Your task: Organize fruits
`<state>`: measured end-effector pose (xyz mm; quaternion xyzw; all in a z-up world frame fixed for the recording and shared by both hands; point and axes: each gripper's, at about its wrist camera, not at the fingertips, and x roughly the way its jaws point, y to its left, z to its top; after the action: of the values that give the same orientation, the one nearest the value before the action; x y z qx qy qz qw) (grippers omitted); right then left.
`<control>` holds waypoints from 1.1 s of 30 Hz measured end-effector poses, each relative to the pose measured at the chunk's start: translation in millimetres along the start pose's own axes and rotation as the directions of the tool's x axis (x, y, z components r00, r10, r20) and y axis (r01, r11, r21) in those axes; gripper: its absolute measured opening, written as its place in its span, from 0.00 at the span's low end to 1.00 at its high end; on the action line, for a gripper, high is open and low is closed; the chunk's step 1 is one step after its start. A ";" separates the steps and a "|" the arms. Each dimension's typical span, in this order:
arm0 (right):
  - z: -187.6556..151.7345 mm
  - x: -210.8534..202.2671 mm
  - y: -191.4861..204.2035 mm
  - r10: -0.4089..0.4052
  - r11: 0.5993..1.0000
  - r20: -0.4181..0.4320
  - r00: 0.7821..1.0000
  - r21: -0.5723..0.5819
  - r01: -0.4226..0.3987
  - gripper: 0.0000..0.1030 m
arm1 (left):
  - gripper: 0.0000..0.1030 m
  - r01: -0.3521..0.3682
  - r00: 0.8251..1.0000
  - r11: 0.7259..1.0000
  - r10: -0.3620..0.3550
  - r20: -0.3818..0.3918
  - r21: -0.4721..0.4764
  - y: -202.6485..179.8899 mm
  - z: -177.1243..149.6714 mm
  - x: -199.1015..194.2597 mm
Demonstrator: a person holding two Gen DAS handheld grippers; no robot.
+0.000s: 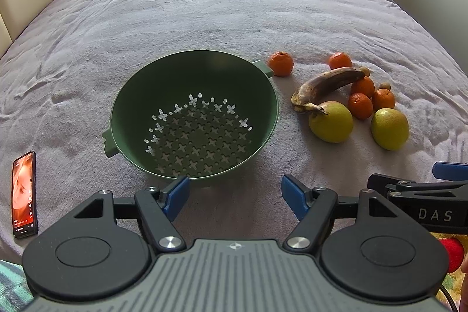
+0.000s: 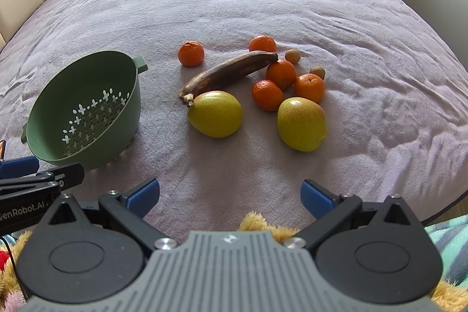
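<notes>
Beyond right fingers [image 2: 317, 199]: fruits [image 2: 215, 113] | apart, untouched | spread wide

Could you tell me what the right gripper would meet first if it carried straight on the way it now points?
Probably bare blanket; the right gripper is open, with the left pear farther along that line.

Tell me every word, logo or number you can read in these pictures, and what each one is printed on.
"DAS": white letters on the side of the right gripper, seen from the left wrist view.
"GenRobot.AI": white letters on the side of the left gripper, first letter cut by the picture's edge.
Diamond-shaped emblem, no letters: on each gripper's grey body.
Phone screen: small white text, too small to read.
</notes>
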<state>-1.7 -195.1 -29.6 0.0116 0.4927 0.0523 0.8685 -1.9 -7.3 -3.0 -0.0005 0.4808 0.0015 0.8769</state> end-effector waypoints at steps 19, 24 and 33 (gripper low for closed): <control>-0.7 -2.6 -0.9 0.003 1.000 0.024 1.000 0.001 -0.003 0.96 | 0.82 0.011 1.000 1.000 -0.011 0.015 0.012 -5.1 0.8 -3.1; -0.7 -2.5 -0.9 0.002 1.000 0.023 1.000 -0.001 -0.002 0.96 | 0.82 0.018 1.000 1.000 -0.018 0.019 0.014 -5.4 -0.3 -3.9; -1.1 -2.9 -0.7 0.005 1.000 0.029 1.000 -0.002 -0.005 0.96 | 0.81 0.031 0.999 0.999 -0.031 0.027 0.018 -6.6 -1.7 -5.2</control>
<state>-4.0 -196.2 -27.8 0.0125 0.4801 0.0548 0.8754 -6.1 -14.0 0.5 -0.0002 0.4687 -0.0163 0.8832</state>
